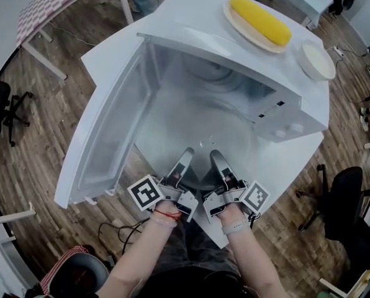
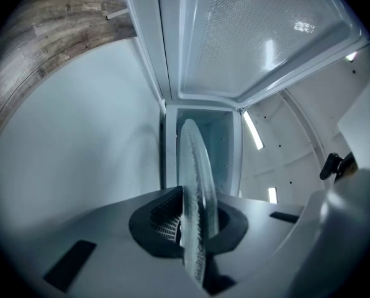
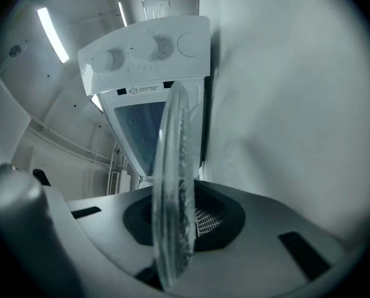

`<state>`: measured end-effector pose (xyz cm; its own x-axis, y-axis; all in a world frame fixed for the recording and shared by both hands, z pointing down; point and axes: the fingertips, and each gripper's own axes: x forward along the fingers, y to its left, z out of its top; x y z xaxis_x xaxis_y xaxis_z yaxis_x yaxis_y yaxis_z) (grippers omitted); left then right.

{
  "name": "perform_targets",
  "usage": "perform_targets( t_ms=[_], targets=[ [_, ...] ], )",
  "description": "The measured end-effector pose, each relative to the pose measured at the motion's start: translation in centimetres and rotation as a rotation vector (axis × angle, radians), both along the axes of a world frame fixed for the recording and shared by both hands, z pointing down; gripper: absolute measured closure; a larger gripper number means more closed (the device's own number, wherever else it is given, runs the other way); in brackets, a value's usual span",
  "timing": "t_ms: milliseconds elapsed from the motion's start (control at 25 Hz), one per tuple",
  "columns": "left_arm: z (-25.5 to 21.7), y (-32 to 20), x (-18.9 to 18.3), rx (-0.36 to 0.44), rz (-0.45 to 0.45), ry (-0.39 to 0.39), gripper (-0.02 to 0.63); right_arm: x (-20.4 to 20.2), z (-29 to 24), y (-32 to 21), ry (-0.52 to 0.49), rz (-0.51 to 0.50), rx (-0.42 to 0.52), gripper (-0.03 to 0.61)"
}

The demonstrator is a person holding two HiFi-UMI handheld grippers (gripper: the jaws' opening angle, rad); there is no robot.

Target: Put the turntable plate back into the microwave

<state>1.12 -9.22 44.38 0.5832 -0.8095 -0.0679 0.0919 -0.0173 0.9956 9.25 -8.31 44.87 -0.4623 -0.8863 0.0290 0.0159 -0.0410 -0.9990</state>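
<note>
The clear glass turntable plate is held in front of the open white microwave, at the mouth of its cavity. Both grippers grip its near rim. My left gripper is shut on the plate, which shows edge-on between its jaws in the left gripper view. My right gripper is shut on it too, and the plate stands edge-on in the right gripper view. The microwave door hangs wide open to the left. The control panel with knobs is ahead of the right gripper.
On top of the microwave lie a plate with a yellow corn cob and a white dish. The microwave stands on a white table. A black chair is at the right, wooden floor around.
</note>
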Motion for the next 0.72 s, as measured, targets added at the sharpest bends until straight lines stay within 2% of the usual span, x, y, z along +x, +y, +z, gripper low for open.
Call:
perform_targets(
  t_ms=[720],
  targets=[
    [0.8,-5.6,-0.1,0.020,0.006,0.006,0.583,0.0,0.7,-5.5,0.016,0.015,0.026,0.526]
  ],
)
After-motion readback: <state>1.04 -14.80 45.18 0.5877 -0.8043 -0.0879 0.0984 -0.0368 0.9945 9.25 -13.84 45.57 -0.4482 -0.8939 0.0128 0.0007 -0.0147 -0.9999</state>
